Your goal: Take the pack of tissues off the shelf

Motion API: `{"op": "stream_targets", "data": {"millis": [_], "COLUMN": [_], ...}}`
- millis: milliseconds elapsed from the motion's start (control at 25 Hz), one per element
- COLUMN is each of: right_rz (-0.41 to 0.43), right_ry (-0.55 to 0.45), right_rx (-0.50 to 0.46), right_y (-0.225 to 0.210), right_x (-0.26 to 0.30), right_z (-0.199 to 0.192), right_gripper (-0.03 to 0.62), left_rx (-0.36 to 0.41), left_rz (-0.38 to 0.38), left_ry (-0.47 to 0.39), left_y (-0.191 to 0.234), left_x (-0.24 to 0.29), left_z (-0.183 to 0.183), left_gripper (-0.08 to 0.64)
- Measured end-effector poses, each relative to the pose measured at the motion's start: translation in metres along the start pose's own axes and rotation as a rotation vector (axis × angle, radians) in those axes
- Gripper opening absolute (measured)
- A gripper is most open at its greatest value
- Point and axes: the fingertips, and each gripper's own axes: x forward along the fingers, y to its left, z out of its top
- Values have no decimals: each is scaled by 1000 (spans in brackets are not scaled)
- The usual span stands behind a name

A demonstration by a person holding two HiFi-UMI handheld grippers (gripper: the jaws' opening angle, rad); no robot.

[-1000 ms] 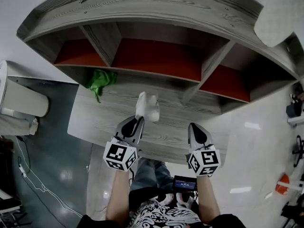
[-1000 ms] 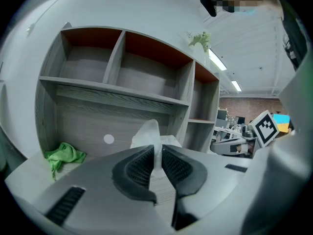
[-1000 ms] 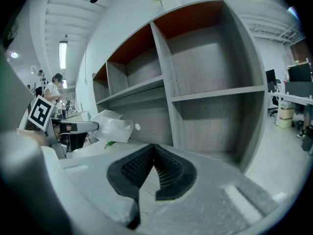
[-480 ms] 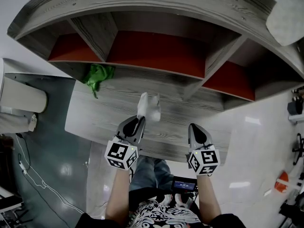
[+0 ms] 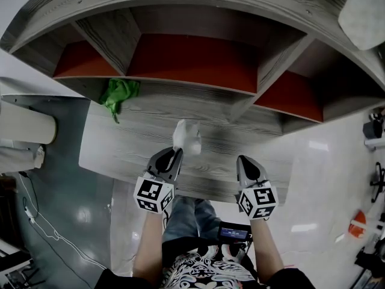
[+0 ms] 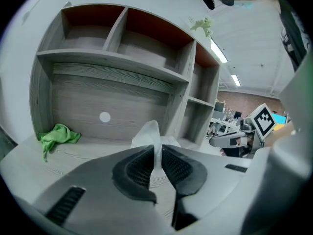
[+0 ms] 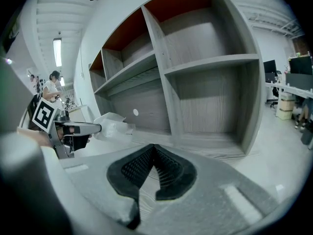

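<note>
Shelf [image 5: 198,8] behind, counter [image 5: 120,146] below, pack of tissues [image 5: 186,138] in our left gripper [image 5: 175,154].
The pack hangs clear of the shelf's compartments, over the counter's front half near its middle. The left gripper pinches a thin fold of its wrapper, and our right gripper [image 5: 244,161] sits beside it, pressed together on nothing. We judge the taking-off all but done: the next move calls for setting the pack near the counter's front edge, then spreading the jaws.

Left gripper [image 5: 175,153] and right gripper [image 5: 246,160] have sunk; pack of tissues [image 5: 187,138] lower too.
</note>
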Motion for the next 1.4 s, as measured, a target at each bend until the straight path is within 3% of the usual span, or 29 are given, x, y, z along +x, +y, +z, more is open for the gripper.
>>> {"op": "stream_targets", "data": {"millis": [320, 1400], "right_rz": [35, 8], "right_ry": [42, 66], "right_rx": [-76, -56], "right_y": [5, -1], "right_x": [6, 8], "right_z": [-11, -31], "right_gripper": [4, 3], "left_rx": [-8, 31], "left_rz": [-10, -1], "left_ry": [32, 113], "left_y": [2, 6], "left_x": [6, 26], "left_z": [-24, -72], "left_gripper": [37, 37]}}
